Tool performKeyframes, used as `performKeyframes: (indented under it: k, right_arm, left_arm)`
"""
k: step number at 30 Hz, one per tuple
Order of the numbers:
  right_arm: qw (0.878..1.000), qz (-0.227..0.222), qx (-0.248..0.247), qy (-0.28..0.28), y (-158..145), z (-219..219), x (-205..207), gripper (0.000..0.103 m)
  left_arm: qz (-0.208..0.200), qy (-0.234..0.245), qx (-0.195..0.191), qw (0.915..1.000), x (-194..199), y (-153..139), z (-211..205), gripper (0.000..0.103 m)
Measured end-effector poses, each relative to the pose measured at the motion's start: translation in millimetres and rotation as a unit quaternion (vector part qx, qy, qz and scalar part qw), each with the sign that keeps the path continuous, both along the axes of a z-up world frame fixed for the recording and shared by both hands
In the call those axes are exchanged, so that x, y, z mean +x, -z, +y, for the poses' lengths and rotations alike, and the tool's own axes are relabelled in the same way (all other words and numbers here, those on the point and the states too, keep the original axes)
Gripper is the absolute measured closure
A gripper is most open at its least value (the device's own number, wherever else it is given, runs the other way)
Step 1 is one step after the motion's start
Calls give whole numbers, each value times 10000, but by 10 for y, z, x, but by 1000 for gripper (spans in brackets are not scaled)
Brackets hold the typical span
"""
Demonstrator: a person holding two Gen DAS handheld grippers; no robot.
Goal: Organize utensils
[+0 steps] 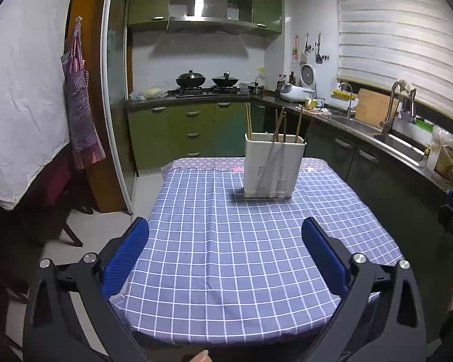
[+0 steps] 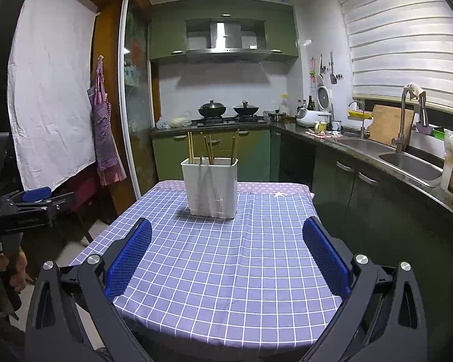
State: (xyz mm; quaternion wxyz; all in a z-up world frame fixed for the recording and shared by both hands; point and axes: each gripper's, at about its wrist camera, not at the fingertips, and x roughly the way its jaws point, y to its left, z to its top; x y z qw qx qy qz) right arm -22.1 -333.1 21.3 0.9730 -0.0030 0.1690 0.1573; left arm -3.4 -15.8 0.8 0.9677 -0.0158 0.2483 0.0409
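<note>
A white rectangular utensil holder [image 1: 273, 166] stands at the far end of the table on a blue checked cloth [image 1: 226, 256]. Several wooden chopsticks [image 1: 248, 120] stand upright in it. It also shows in the right wrist view [image 2: 211, 185], with its chopsticks [image 2: 191, 147]. My left gripper [image 1: 226, 229] is open and empty, held above the near part of the table. My right gripper [image 2: 226, 229] is open and empty too, well short of the holder. The left gripper also shows at the left edge of the right wrist view [image 2: 30, 200].
A kitchen counter with a sink [image 2: 407, 163] runs along the right. A stove with two woks [image 2: 226, 110] stands at the back. A white sheet [image 1: 24, 90] and an apron [image 1: 80, 99] hang at the left. A chair [image 1: 63, 199] stands left of the table.
</note>
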Motion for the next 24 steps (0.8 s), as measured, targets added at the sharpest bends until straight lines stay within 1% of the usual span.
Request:
performKeyframes:
  k: [6,16,24]
  right_arm:
    - [9998,-37,-128,145,11,39,33,5]
    - [9996,100,-208,145,66,94,90,5]
    - [9996,108,-215,137,75,103,95,5]
  left_arm:
    - [22,-1,2,10000,9,20,4,7]
    - [57,-14,17,10000,-7,36,23,7]
    - [54,27,42,10000,-12,19,-1,7]
